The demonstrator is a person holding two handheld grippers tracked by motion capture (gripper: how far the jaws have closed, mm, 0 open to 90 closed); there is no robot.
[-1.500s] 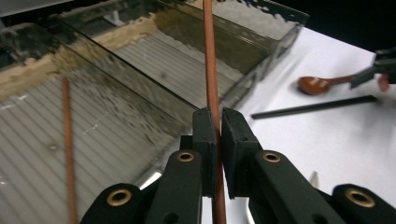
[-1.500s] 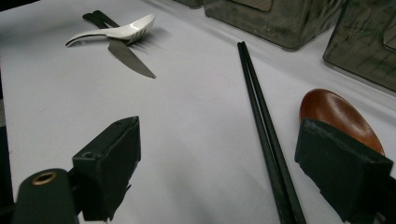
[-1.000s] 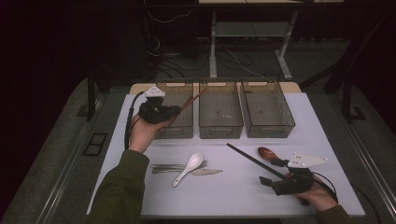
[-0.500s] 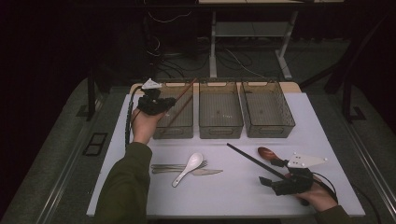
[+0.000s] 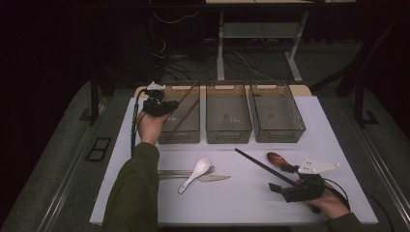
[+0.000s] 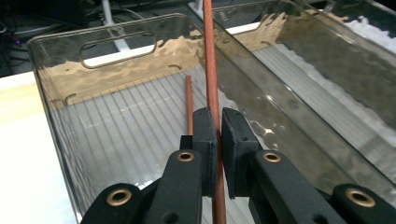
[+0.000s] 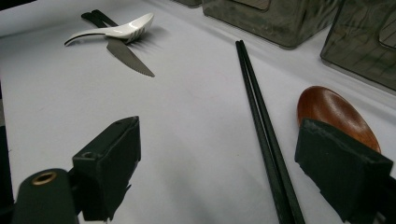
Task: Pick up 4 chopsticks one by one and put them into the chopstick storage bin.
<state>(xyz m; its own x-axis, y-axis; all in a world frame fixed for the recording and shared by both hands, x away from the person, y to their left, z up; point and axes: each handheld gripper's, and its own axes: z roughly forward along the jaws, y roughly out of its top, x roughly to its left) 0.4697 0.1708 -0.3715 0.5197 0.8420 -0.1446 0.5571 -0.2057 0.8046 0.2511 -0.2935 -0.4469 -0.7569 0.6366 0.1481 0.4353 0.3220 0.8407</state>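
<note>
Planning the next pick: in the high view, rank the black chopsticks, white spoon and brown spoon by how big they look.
1. Black chopsticks, clearly longest.
2. White spoon.
3. Brown spoon, smallest as seen, though the right gripper hides part of its handle, so that place is unsure.

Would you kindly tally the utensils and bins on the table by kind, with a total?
Clear bins: 3, left, middle, right
Brown chopsticks: 2, one in the left gripper at, one in the bin
Black chopsticks: 2
White spoon: 1
Brown wooden spoon: 1
Knife: 1
Fork: 1
Total: 11
</note>
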